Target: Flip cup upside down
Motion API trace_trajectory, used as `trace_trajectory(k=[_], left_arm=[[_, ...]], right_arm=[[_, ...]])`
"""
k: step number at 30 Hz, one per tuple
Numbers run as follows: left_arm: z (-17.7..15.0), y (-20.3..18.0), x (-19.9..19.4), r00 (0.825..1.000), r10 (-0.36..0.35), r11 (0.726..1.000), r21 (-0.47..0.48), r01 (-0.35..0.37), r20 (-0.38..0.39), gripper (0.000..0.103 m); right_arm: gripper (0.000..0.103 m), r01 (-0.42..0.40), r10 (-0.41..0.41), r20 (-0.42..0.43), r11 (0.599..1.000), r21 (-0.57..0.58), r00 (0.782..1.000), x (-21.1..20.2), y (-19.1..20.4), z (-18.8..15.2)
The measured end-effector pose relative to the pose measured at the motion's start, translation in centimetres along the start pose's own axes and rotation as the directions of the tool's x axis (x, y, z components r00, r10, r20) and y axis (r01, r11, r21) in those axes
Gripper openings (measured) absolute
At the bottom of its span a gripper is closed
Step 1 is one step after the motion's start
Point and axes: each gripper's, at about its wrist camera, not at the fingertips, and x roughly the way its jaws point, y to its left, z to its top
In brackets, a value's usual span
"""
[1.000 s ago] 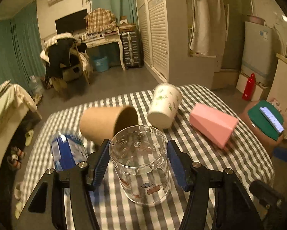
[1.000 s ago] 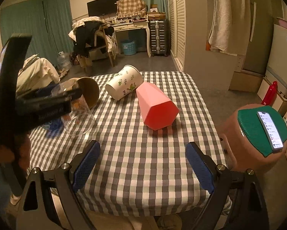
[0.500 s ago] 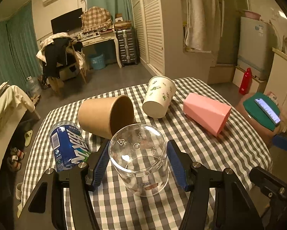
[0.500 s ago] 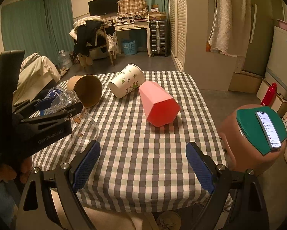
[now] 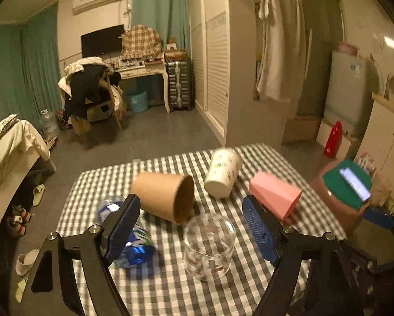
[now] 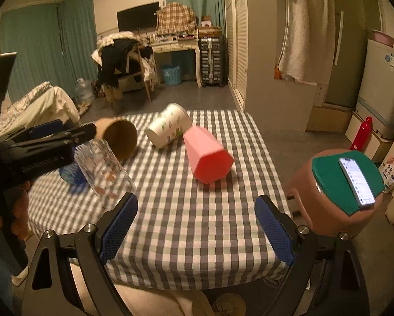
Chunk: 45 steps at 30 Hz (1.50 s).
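A clear glass cup (image 5: 208,246) stands upside down on the checked tablecloth (image 5: 170,289), base up. My left gripper (image 5: 191,227) is open, its blue pads wide apart on either side and above the cup, not touching it. In the right wrist view the same cup (image 6: 103,171) shows at the left, beside the left gripper's black frame. My right gripper (image 6: 197,227) is open and empty over the near table edge.
A brown paper cup (image 5: 165,196), a white patterned cup (image 5: 223,175) and a pink faceted cup (image 5: 274,193) lie on their sides behind. A blue can (image 5: 128,239) lies at the left. A stool with a phone (image 6: 355,180) stands right of the table.
My left gripper was shut on the glass cup; it has opened and drawn back up, leaving the cup standing upside down on the cloth. The right gripper has barely moved.
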Motion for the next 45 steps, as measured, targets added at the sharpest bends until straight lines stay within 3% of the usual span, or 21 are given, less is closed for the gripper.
trace_trajectory(k=[7,11,13,17,23,31,45], left_arm=[[0.6,3.7,-4.9,0.998,0.036,0.998,-0.058,-0.033,0.052,0.083],[-0.1,5.5,-7.1,0.996,0.047,0.992,-0.119,-0.038,0.077,0.098],[-0.6,6.2,-8.0,0.993,0.061,0.989,-0.14,-0.047,0.097,0.098],[-1.6,7.3,-9.1,0.991,0.079,0.985,-0.162,-0.061,0.106,0.103],[-2.6,8.3,-9.9,0.984,0.117,0.982,-0.161,-0.094,0.135,0.103],[-4.1,8.3,-9.7,0.974,0.166,0.977,-0.161,-0.141,0.156,0.103],[-6.5,7.3,-8.5,0.979,0.165,0.977,-0.152,-0.146,0.118,0.103]], right_arm=[[0.091,-0.012,0.013,0.128,1.0,-0.002,0.992,-4.1,0.8,2.9],[0.091,-0.021,0.024,0.179,1.0,-0.021,0.984,-5.5,1.9,3.8],[0.091,-0.029,0.034,0.19,0.999,-0.028,0.981,-5.7,2.5,4.0],[0.092,-0.033,0.042,0.192,0.998,-0.052,0.98,-5.5,3.8,4.0],[0.103,-0.024,0.041,0.214,0.997,-0.079,0.976,-5.1,5.0,3.8],[0.103,-0.012,0.028,0.196,0.996,-0.083,0.98,-3.3,5.7,3.1],[0.103,0.013,0.006,0.187,0.995,-0.099,0.982,-1.7,6.2,1.1]])
